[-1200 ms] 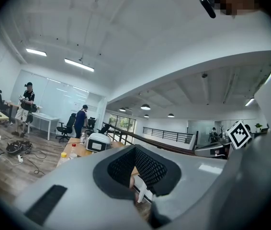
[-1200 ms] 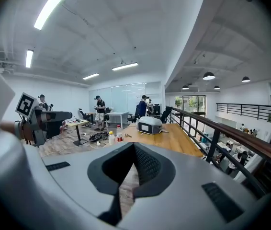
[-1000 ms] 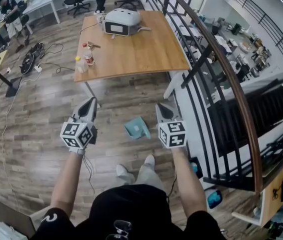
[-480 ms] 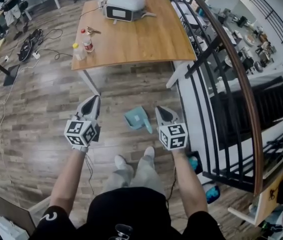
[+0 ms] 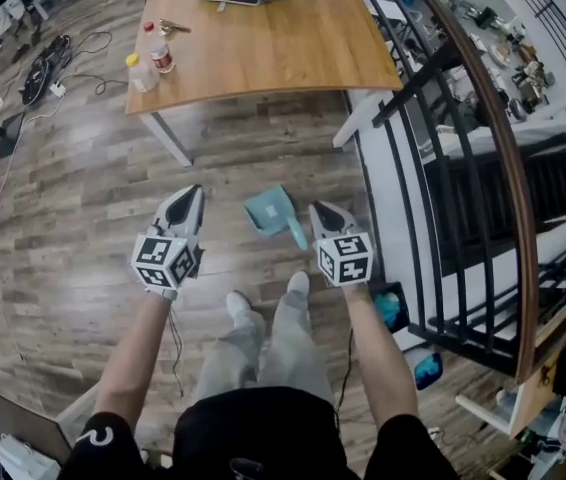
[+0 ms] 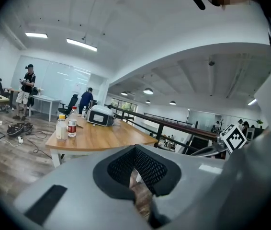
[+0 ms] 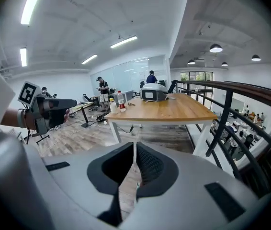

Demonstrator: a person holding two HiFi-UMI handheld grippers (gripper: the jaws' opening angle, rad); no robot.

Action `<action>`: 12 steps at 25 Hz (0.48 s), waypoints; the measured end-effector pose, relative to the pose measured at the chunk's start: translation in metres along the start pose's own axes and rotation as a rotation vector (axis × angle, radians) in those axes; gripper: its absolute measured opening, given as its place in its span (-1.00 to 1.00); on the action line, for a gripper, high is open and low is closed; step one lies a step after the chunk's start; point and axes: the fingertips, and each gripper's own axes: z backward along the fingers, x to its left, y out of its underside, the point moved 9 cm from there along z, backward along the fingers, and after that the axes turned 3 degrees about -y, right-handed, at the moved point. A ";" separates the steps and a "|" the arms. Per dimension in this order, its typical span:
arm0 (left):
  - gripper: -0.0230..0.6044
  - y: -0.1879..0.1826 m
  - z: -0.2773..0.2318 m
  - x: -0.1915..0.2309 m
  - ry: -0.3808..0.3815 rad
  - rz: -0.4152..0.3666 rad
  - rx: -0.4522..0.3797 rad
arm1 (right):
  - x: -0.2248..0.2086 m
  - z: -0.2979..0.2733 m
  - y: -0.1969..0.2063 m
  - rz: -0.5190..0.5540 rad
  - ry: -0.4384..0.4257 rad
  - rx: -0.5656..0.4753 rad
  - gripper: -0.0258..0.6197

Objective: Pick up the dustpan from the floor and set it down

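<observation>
**Closed grippers flank the dustpan**

The left gripper (image 5: pixel 189 196) and right gripper (image 5: pixel 320 209) each have their jaws together, with nothing held. The teal dustpan (image 5: pixel 269 212) lies on the wood floor (image 5: pixel 73 218) between them, nearer the right. A railing (image 5: pixel 418 168) bounds the right side, and the floor runs open to the left.

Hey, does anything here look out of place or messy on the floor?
The teal dustpan lies loose on the wooden floor, in open walking space just ahead of the person's shoes. Farther off, left of the table, a tangle of cables sprawls across the floor. Nothing looks spilled or broken.
</observation>
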 end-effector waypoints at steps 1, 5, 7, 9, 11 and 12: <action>-0.93 0.011 -0.003 0.001 0.007 0.000 0.012 | -0.001 -0.006 0.010 -0.007 -0.005 0.011 -0.93; -0.93 0.051 -0.020 0.006 0.054 0.002 0.057 | -0.009 -0.030 0.048 -0.038 -0.010 0.055 -0.73; -0.93 0.070 -0.029 0.009 0.076 0.005 0.074 | -0.014 -0.044 0.068 -0.038 -0.006 0.083 -0.67; -0.93 0.084 -0.038 0.012 0.090 0.010 0.085 | -0.018 -0.057 0.085 -0.030 0.003 0.108 -0.59; -0.93 0.097 -0.045 0.013 0.100 0.018 0.088 | -0.021 -0.069 0.099 -0.024 0.011 0.125 -0.49; -0.93 0.102 -0.048 0.014 0.105 0.024 0.089 | -0.022 -0.076 0.106 -0.023 0.013 0.133 -0.44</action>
